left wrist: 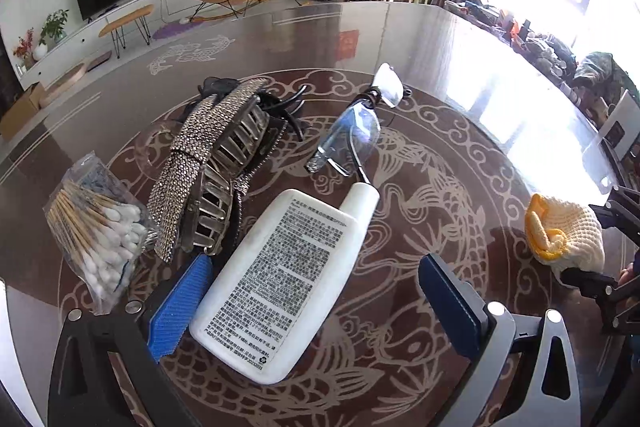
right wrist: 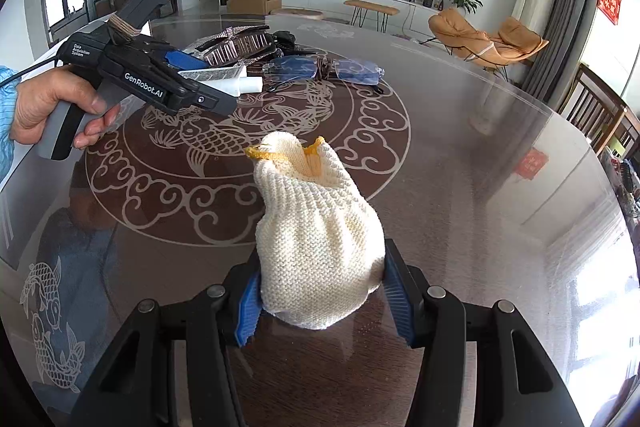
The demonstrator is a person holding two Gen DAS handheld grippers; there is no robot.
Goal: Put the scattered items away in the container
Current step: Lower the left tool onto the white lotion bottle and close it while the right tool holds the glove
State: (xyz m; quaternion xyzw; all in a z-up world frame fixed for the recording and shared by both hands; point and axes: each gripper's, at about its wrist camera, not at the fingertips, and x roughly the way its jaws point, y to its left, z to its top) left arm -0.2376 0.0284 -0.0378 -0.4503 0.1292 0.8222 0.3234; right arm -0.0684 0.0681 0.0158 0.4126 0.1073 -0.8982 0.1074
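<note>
Cream knit pouch (right wrist: 320,227) w/ yellow rim sat centre of right wrist view, right gripper (right wrist: 322,301) closed on its base, blue pads (right wrist: 249,311) pressed into both sides; mouth pointed away toward mid-frame. Left gripper (left wrist: 316,307) jaws wide apart, holding nothing; white bottle (left wrist: 280,275) lay btwn them, touching left pad (left wrist: 180,307), clear of the right one. Rhinestone hair clip (left wrist: 208,171) just left of bottle, cotton swabs (left wrist: 96,231) in bag at far left, glasses (left wrist: 360,123) upper centre near bottle cap. All on glass tabletop (left wrist: 460,75). Pouch seen at right edge of left wrist view, well apart from the pile.
</note>
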